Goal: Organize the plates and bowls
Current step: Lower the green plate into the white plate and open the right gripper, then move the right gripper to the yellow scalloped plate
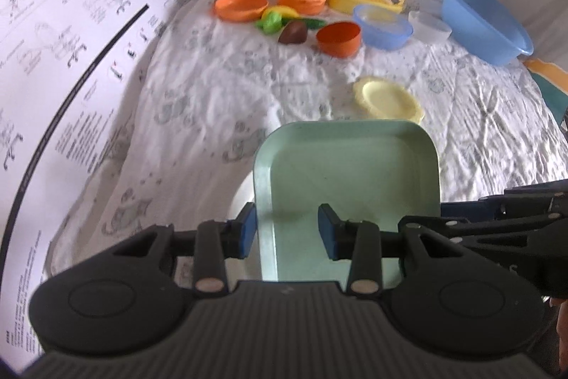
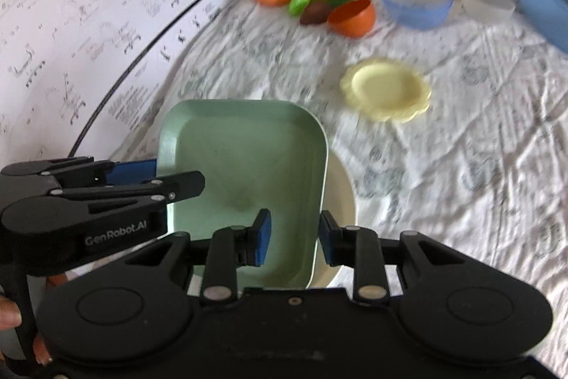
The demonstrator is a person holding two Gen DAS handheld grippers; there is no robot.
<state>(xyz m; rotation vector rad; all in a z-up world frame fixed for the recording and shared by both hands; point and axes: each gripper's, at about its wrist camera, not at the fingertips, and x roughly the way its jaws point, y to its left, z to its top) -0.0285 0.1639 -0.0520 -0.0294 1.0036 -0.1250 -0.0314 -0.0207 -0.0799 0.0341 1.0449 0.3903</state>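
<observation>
Both claws clamp green tray (image 1: 355, 166): left claw (image 1: 288, 231) on left rim, right claw (image 2: 294, 238) on right rim, prob. touching.

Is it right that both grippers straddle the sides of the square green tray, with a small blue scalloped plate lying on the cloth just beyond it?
Not quite: the scalloped plate is pale yellow, not blue, as the right wrist view shows. The rest holds: the left gripper and right gripper each straddle a side of the green tray, and the plate lies on the cloth just beyond it.
</observation>
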